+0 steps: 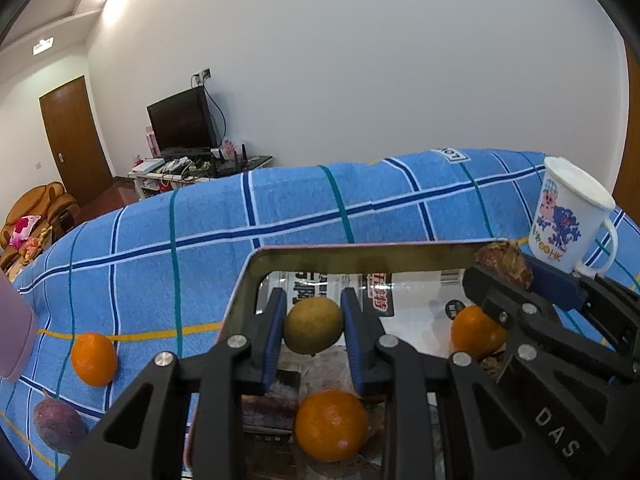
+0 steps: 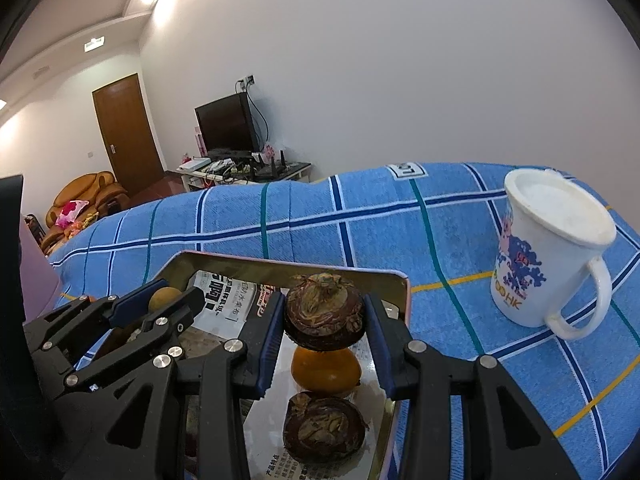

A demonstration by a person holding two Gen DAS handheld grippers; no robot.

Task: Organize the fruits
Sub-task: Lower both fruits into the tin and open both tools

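My left gripper (image 1: 313,300) is shut on a yellow-green citrus fruit (image 1: 313,326), held above a metal tray (image 1: 360,249) lined with printed paper. Two oranges (image 1: 331,425) (image 1: 474,332) lie in the tray. My right gripper (image 2: 325,304) is shut on a brown, rough-skinned round fruit (image 2: 324,316) over the tray's right side (image 2: 402,292). Under it lie an orange (image 2: 325,370) and a second brown fruit (image 2: 324,428). Each gripper shows in the other's view: the right gripper (image 1: 506,276) at the right, the left gripper (image 2: 176,292) at the left.
The tray sits on a blue checked cloth (image 1: 280,216). On the cloth left of the tray lie an orange (image 1: 94,359) and a purple fruit (image 1: 58,426), beside a pink object (image 1: 14,332). A white printed mug (image 2: 556,252) stands to the tray's right.
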